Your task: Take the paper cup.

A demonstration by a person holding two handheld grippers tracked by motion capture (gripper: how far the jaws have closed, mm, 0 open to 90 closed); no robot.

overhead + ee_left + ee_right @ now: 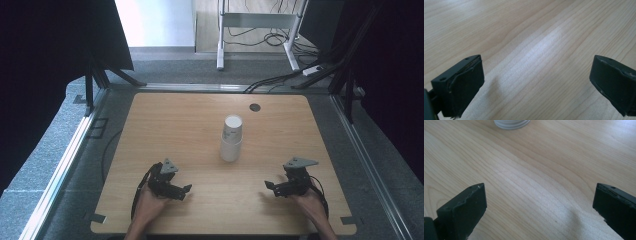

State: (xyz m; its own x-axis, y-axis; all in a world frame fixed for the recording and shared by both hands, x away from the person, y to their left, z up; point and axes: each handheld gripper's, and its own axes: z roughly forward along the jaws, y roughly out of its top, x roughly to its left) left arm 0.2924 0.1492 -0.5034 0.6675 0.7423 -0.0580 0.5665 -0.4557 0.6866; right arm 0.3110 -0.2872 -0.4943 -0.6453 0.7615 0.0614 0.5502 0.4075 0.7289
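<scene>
The stack of white paper cups [231,139] stands upright at the centre of the high view, on the wooden counter [190,125], well apart from both tongs. In the right gripper view it is cut off at the top edge, so that no more than its ribbed base [511,123] shows. The left tongs [186,190], lower left in the high view, and the right tongs [270,186], lower right, both gape wide and hold nothing. The left gripper view gives bare wood between its jaws.
</scene>
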